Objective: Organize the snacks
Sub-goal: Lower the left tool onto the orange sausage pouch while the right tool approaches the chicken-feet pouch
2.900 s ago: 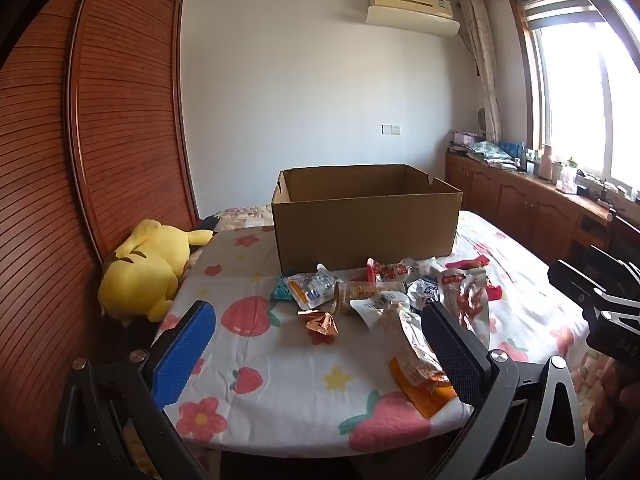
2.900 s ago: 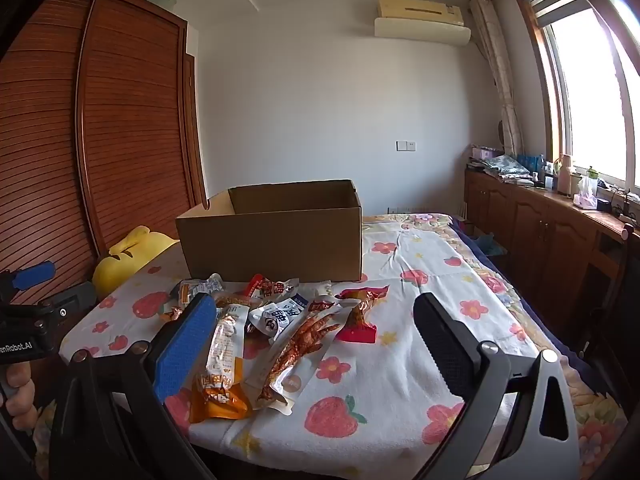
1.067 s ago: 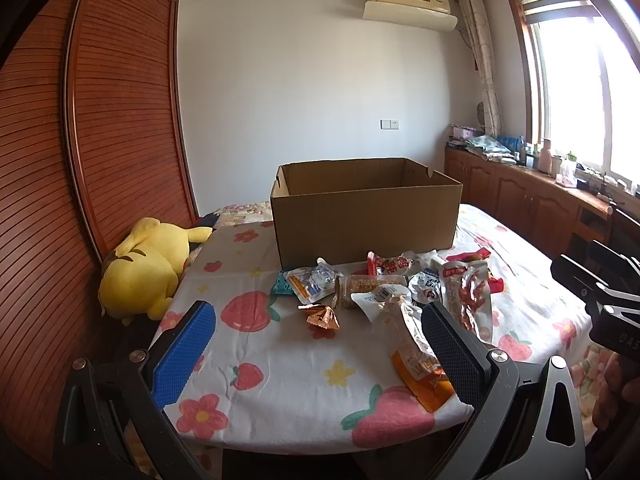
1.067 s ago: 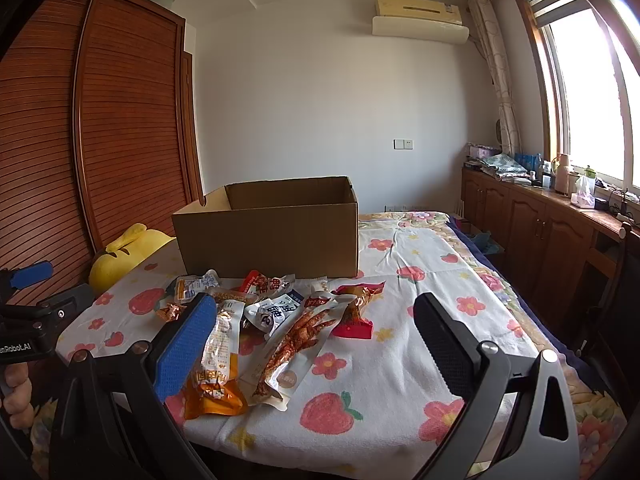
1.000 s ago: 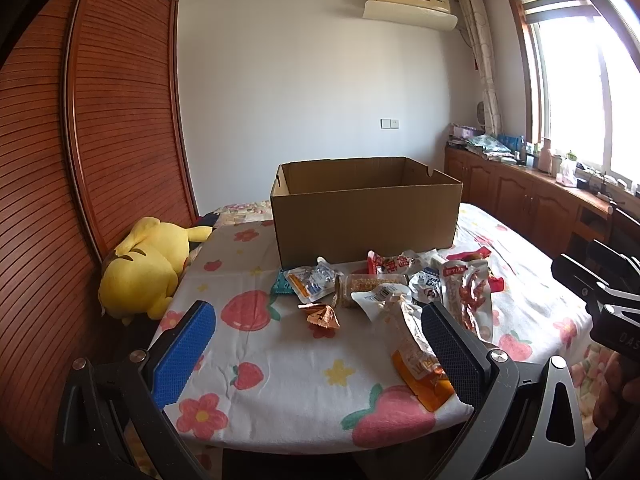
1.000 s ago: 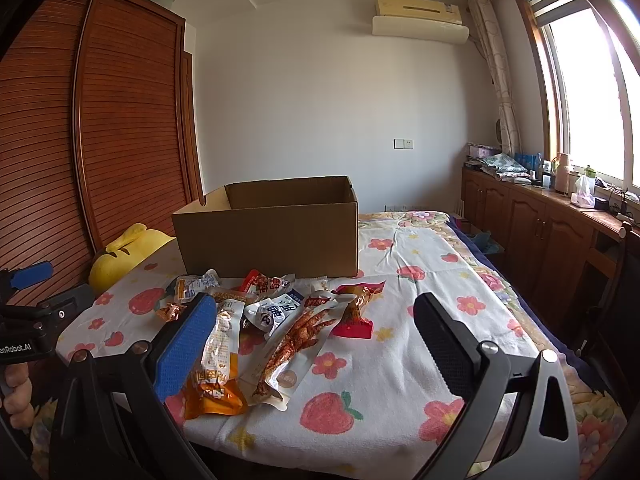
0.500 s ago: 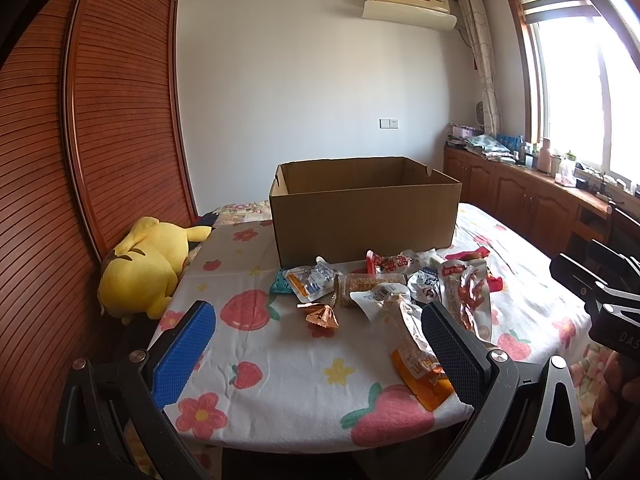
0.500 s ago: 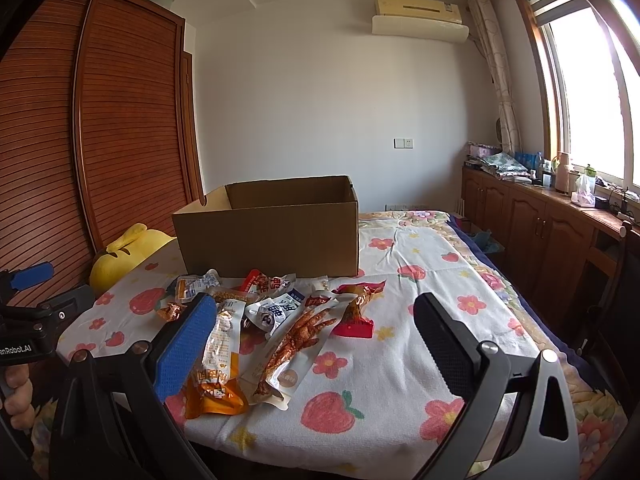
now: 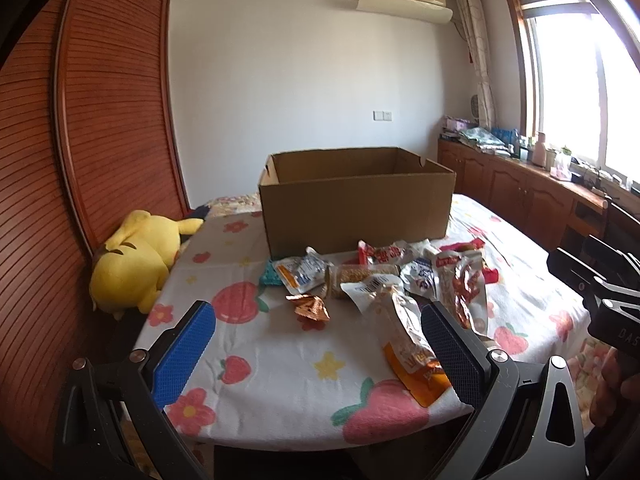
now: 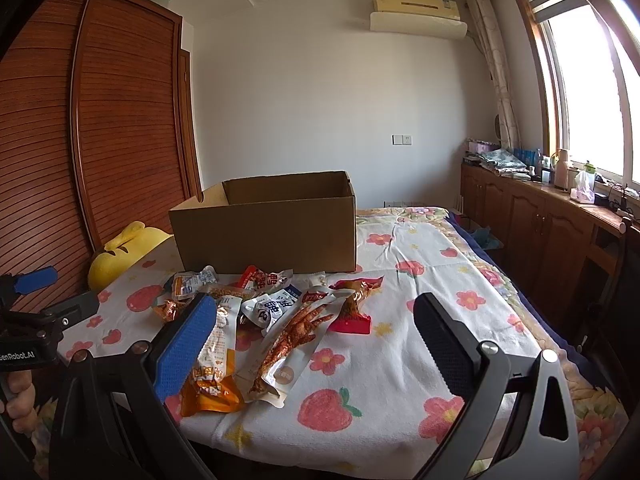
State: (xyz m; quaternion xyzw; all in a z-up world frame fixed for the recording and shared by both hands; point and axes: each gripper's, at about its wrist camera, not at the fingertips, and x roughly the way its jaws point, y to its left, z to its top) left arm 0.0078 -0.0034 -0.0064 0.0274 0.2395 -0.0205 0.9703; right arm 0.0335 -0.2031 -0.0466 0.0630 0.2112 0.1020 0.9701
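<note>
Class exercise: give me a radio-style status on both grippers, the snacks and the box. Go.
Left gripper open, empty. Right gripper open, empty. Snack packets loose on tablecloth, before open cardboard box. Nothing blocking; plush toy off to the left.

1. My left gripper (image 9: 316, 344) hangs wide open, nothing between its fingers.
2. Ahead, snack packets (image 9: 384, 280) lie scattered on the flowered tablecloth (image 9: 276, 364).
3. A small copper wrapper (image 9: 309, 307) sits nearest my middle.
4. Behind them stands the open cardboard box (image 9: 356, 210).
5. A yellow plush toy (image 9: 134, 260) rests at the left edge.
</note>
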